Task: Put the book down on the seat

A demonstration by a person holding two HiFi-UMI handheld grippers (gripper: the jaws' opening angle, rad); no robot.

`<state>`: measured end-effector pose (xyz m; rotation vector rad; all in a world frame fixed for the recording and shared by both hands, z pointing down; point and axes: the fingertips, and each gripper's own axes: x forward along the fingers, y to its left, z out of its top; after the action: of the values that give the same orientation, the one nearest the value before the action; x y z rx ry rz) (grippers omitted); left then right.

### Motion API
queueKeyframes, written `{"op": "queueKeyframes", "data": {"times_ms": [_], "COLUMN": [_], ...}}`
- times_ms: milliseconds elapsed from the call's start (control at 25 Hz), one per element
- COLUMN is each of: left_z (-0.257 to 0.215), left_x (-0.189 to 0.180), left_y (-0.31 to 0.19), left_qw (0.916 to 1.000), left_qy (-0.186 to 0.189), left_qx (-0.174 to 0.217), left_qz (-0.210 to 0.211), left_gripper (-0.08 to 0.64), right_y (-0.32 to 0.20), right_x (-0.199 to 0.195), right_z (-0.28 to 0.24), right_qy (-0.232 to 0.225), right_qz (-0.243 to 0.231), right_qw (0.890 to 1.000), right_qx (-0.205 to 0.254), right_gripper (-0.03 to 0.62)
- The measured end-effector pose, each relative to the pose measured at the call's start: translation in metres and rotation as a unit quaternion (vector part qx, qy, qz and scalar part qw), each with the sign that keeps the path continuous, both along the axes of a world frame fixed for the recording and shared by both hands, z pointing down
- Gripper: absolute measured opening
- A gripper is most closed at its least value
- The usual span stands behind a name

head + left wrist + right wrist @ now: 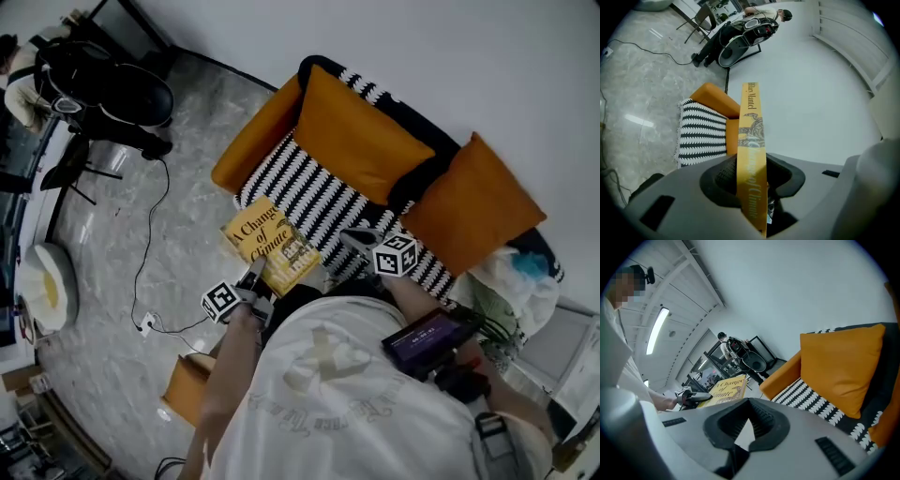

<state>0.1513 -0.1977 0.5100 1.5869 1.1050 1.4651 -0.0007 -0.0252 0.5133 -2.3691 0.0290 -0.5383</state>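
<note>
A yellow book [272, 242] hangs in the air just off the front left edge of the black-and-white striped seat [314, 199]. My left gripper [253, 281] is shut on the book's lower edge. In the left gripper view the book's spine [752, 140] stands upright between the jaws of my left gripper [752, 187], with the seat [701, 133] beyond it. My right gripper [358, 240] hovers over the seat's front right part, open and holding nothing. The right gripper view shows my right gripper [747, 427], the book [725, 387] and the left gripper [696, 397] at its left.
Two orange cushions [361, 131] [469, 206] lean on the sofa's back, and an orange armrest [258, 136] is at its left. A black chair [112, 94], a cable [150, 248] and an orange box [187, 384] are on the marble floor. A plastic bag [511, 281] lies at the right.
</note>
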Motion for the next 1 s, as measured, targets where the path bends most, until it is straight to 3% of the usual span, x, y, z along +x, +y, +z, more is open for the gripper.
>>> {"op": "queueKeyframes", "data": {"times_ms": [480,1000], "left_z": [0.031,0.088], "left_x": [0.009,0.05], "left_y": [0.022,0.068], "left_qw": [0.9988,0.9961], "left_qy": [-0.036,-0.045], "left_qx": [0.034,0.059], "left_qz": [0.002,0.047], "left_gripper": [0.147,0.147], "right_y": [0.017,0.033], "right_x": [-0.01,0.023], "right_z": [0.019,0.039], "right_qy": [-0.04,-0.087], "right_qz": [0.05,0.07], "right_qw": [0.998,0.993], "right_qx": [0.024,0.026], "right_gripper": [0.014,0.014]}}
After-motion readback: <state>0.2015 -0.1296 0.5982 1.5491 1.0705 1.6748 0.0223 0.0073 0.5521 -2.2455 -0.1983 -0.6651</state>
